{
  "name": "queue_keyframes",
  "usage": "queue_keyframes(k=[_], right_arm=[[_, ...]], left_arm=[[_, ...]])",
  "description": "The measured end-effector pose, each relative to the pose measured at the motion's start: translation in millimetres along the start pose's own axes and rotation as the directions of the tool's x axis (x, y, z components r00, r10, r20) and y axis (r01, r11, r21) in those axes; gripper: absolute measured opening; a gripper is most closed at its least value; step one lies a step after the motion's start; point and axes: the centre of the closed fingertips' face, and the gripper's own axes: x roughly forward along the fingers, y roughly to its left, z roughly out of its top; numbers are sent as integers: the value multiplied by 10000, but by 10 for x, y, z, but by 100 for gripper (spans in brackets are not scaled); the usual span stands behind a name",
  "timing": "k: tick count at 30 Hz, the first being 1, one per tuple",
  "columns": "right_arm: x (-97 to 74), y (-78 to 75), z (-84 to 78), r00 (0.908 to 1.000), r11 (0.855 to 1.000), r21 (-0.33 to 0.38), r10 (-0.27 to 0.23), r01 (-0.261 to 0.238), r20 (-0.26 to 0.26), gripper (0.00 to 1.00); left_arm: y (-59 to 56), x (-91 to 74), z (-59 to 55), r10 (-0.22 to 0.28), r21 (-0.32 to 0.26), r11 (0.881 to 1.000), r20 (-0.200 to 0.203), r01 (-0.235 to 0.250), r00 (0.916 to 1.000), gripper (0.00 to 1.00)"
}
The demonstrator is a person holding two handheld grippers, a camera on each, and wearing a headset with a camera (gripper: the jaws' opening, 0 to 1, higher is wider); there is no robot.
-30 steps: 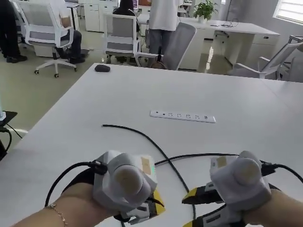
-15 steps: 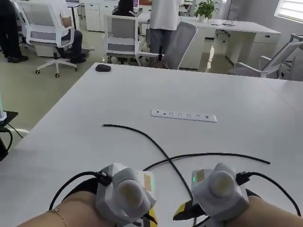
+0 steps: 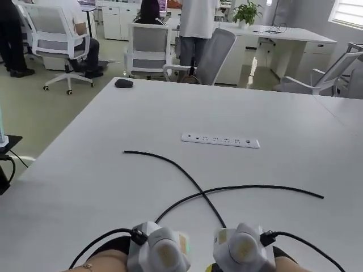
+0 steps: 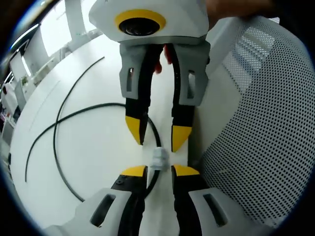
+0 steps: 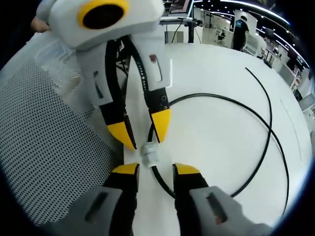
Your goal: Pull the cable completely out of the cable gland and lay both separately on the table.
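The left gripper [image 4: 160,170] is held low over the near edge of the table [image 3: 113,170], its jaws parted and holding nothing. The small pale cable gland [image 4: 158,158] lies on the tabletop just ahead of its tips, threaded on the black cable [image 3: 202,194]. Facing it from the other side, the right gripper [image 5: 155,169] is likewise part open and empty, so the gland sits between the two pairs of tips. The step in hand looks like taking hold. It would go best if one claw closes squarely on the gland's body and the other pinches the cable just beside it, not farther along the slack. The pull should then run straight along the cable, so that the gland does not cock and bind. The cable loops and crosses itself farther out on the table, so it may need to be re-gripped as the long tail feeds through. By count there are two grippers, one gland, one cable, one white power strip [image 3: 220,140] and one dark mouse [image 3: 123,83].
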Motion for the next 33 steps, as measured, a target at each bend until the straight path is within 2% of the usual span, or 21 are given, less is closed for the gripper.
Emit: queue_keyframes(k=[2, 4, 7, 8, 11, 13, 16, 18, 22, 23, 25, 28, 33], right_arm=[[10, -9, 4, 9996, 9999, 76, 66, -68, 272, 23], [9, -7, -10, 9992, 9999, 95, 136, -139, 369, 21], [9, 12, 50, 9974, 9998, -110, 160, -153, 704, 20], [17, 15, 64, 9970, 9998, -168, 156, -144, 759, 20], [47, 61, 109, 9952, 9992, -287, 287, -261, 938, 20], [73, 93, 76, 9966, 9984, -440, 373, -341, 735, 18], [89, 91, 66, 9961, 9984, -440, 393, -358, 793, 17], [105, 87, 87, 9951, 9991, 103, 399, -410, 902, 15], [99, 78, 75, 9959, 9993, -107, 365, -358, 825, 13], [101, 78, 62, 9966, 9993, -168, 347, -335, 743, 13], [98, 71, 51, 9969, 9993, -230, 321, -305, 715, 13], [87, 58, 37, 9968, 9994, -115, 341, -334, 728, 13], [82, 80, 42, 9964, 9992, -129, 390, -381, 759, 13]], left_arm=[[23, 28, -15, 104, 50, 9999, -64, -104, 9999, 22], [25, 60, -19, 48, -112, 9999, 50, -47, 10000, 22], [-1, 98, -38, -67, -340, 9994, 112, 71, 9999, 21], [-10, 110, -59, -116, -431, 9990, -5, 115, 9999, 20], [-6, 101, -54, -10, -393, 9992, -15, 9, 10000, 18], [-4, 110, -44, -9, -540, 9985, 51, 12, 10000, 18], [-9, 109, -41, -11, -558, 9984, 117, 18, 9999, 18], [-10, 114, -32, 17, -737, 9973, 264, 2, 9996, 18], [0, 124, -10, 63, -1008, 9949, 553, -7, 9985, 18], [1, 128, 5, 83, -1362, 9907, 722, 16, 9974, 18], [11, 134, 8, 106, -1365, 9906, 793, 3, 9968, 18], [8, 137, 21, 121, -1447, 9895, 762, -9, 9970, 18], [-11, 139, 13, 22, -1165, 9932, 563, 44, 9984, 17]])
